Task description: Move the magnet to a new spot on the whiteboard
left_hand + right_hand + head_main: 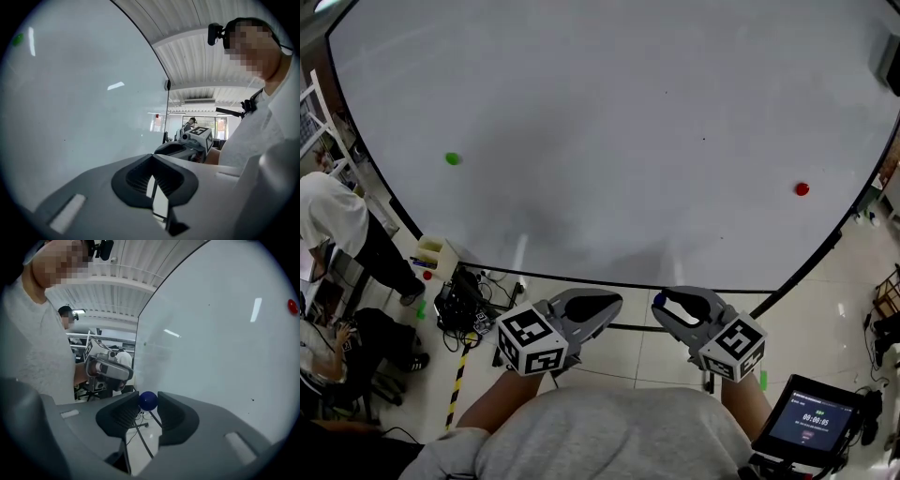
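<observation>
Whiteboard (609, 112): in front of both grippers.
Left magnet (452, 158): on the board, far left.
Right magnet (802, 188): on the board, far right.
Third magnet (148, 401): pinched between the right gripper (662, 303) jaws, by the board's bottom edge.
Left gripper (598, 305): just left of the right one.

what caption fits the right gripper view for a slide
Right gripper holds a blue magnet beside the whiteboard, a red magnet farther along it.
</observation>
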Demonstrator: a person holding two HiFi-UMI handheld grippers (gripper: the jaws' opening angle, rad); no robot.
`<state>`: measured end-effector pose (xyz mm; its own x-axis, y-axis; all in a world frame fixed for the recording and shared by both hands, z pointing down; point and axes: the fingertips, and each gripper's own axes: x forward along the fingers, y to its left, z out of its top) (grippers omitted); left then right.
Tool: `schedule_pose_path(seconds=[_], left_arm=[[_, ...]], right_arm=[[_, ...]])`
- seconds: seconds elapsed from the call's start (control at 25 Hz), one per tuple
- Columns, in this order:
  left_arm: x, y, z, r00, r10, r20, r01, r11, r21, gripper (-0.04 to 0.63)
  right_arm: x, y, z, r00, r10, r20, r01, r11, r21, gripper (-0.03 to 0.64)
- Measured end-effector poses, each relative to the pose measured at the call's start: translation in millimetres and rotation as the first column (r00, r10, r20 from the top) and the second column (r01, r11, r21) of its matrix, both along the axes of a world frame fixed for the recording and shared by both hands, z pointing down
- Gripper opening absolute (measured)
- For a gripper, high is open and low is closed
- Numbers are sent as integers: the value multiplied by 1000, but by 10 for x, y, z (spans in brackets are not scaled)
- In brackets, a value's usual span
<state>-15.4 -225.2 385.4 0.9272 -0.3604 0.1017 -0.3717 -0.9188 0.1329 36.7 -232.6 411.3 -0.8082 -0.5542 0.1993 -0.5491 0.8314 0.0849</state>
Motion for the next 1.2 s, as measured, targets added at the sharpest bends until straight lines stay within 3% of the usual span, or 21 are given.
schedule_pose_path(seconds=[0.24, 0.6, 0.72, 0.8, 0.84, 0.92, 1.04, 1.12, 1.2], left_arm=[[-6, -1, 4, 999, -18, 36, 16, 999, 43, -18], [-9, -16, -8, 1000, -3, 0, 3, 1000, -1, -17], [-6, -13, 12, 1000, 0, 2, 0, 1000, -9, -17], [-2, -3, 15, 1000, 6, 3, -6, 1000, -14, -17], [2, 1, 13, 1000, 8, 4, -8, 1000, -15, -17], [12, 2, 16, 1000, 11, 2, -11, 1000, -21, -17], [-1, -48, 74, 1000, 16, -2, -16, 999, -35, -17], [-15, -74, 100, 1000, 18, -2, -18, 999, -38, -17], [-16, -62, 85, 1000, 17, -3, -17, 999, -35, -17]], right_arm=[[-10, 13, -22, 1000, -1, 16, 1, 1000, 2, 127], [-56, 26, -18, 1000, -5, -8, 6, 1000, 23, 127], [-50, 6, -69, 999, 6, -53, -2, 996, 87, 127], [-40, -56, -245, 990, 38, -135, -9, 978, 208, 127], [-34, -110, -394, 981, 68, -182, -12, 956, 292, 126], [9, -280, -720, 944, 169, -282, -18, 883, 469, 124], [72, -686, -1137, 811, 402, -425, 7, 719, 695, 117], [85, -923, -1396, 723, 531, -443, 33, 613, 789, 117], [89, -1044, -1618, 682, 592, -431, 43, 555, 831, 115]])
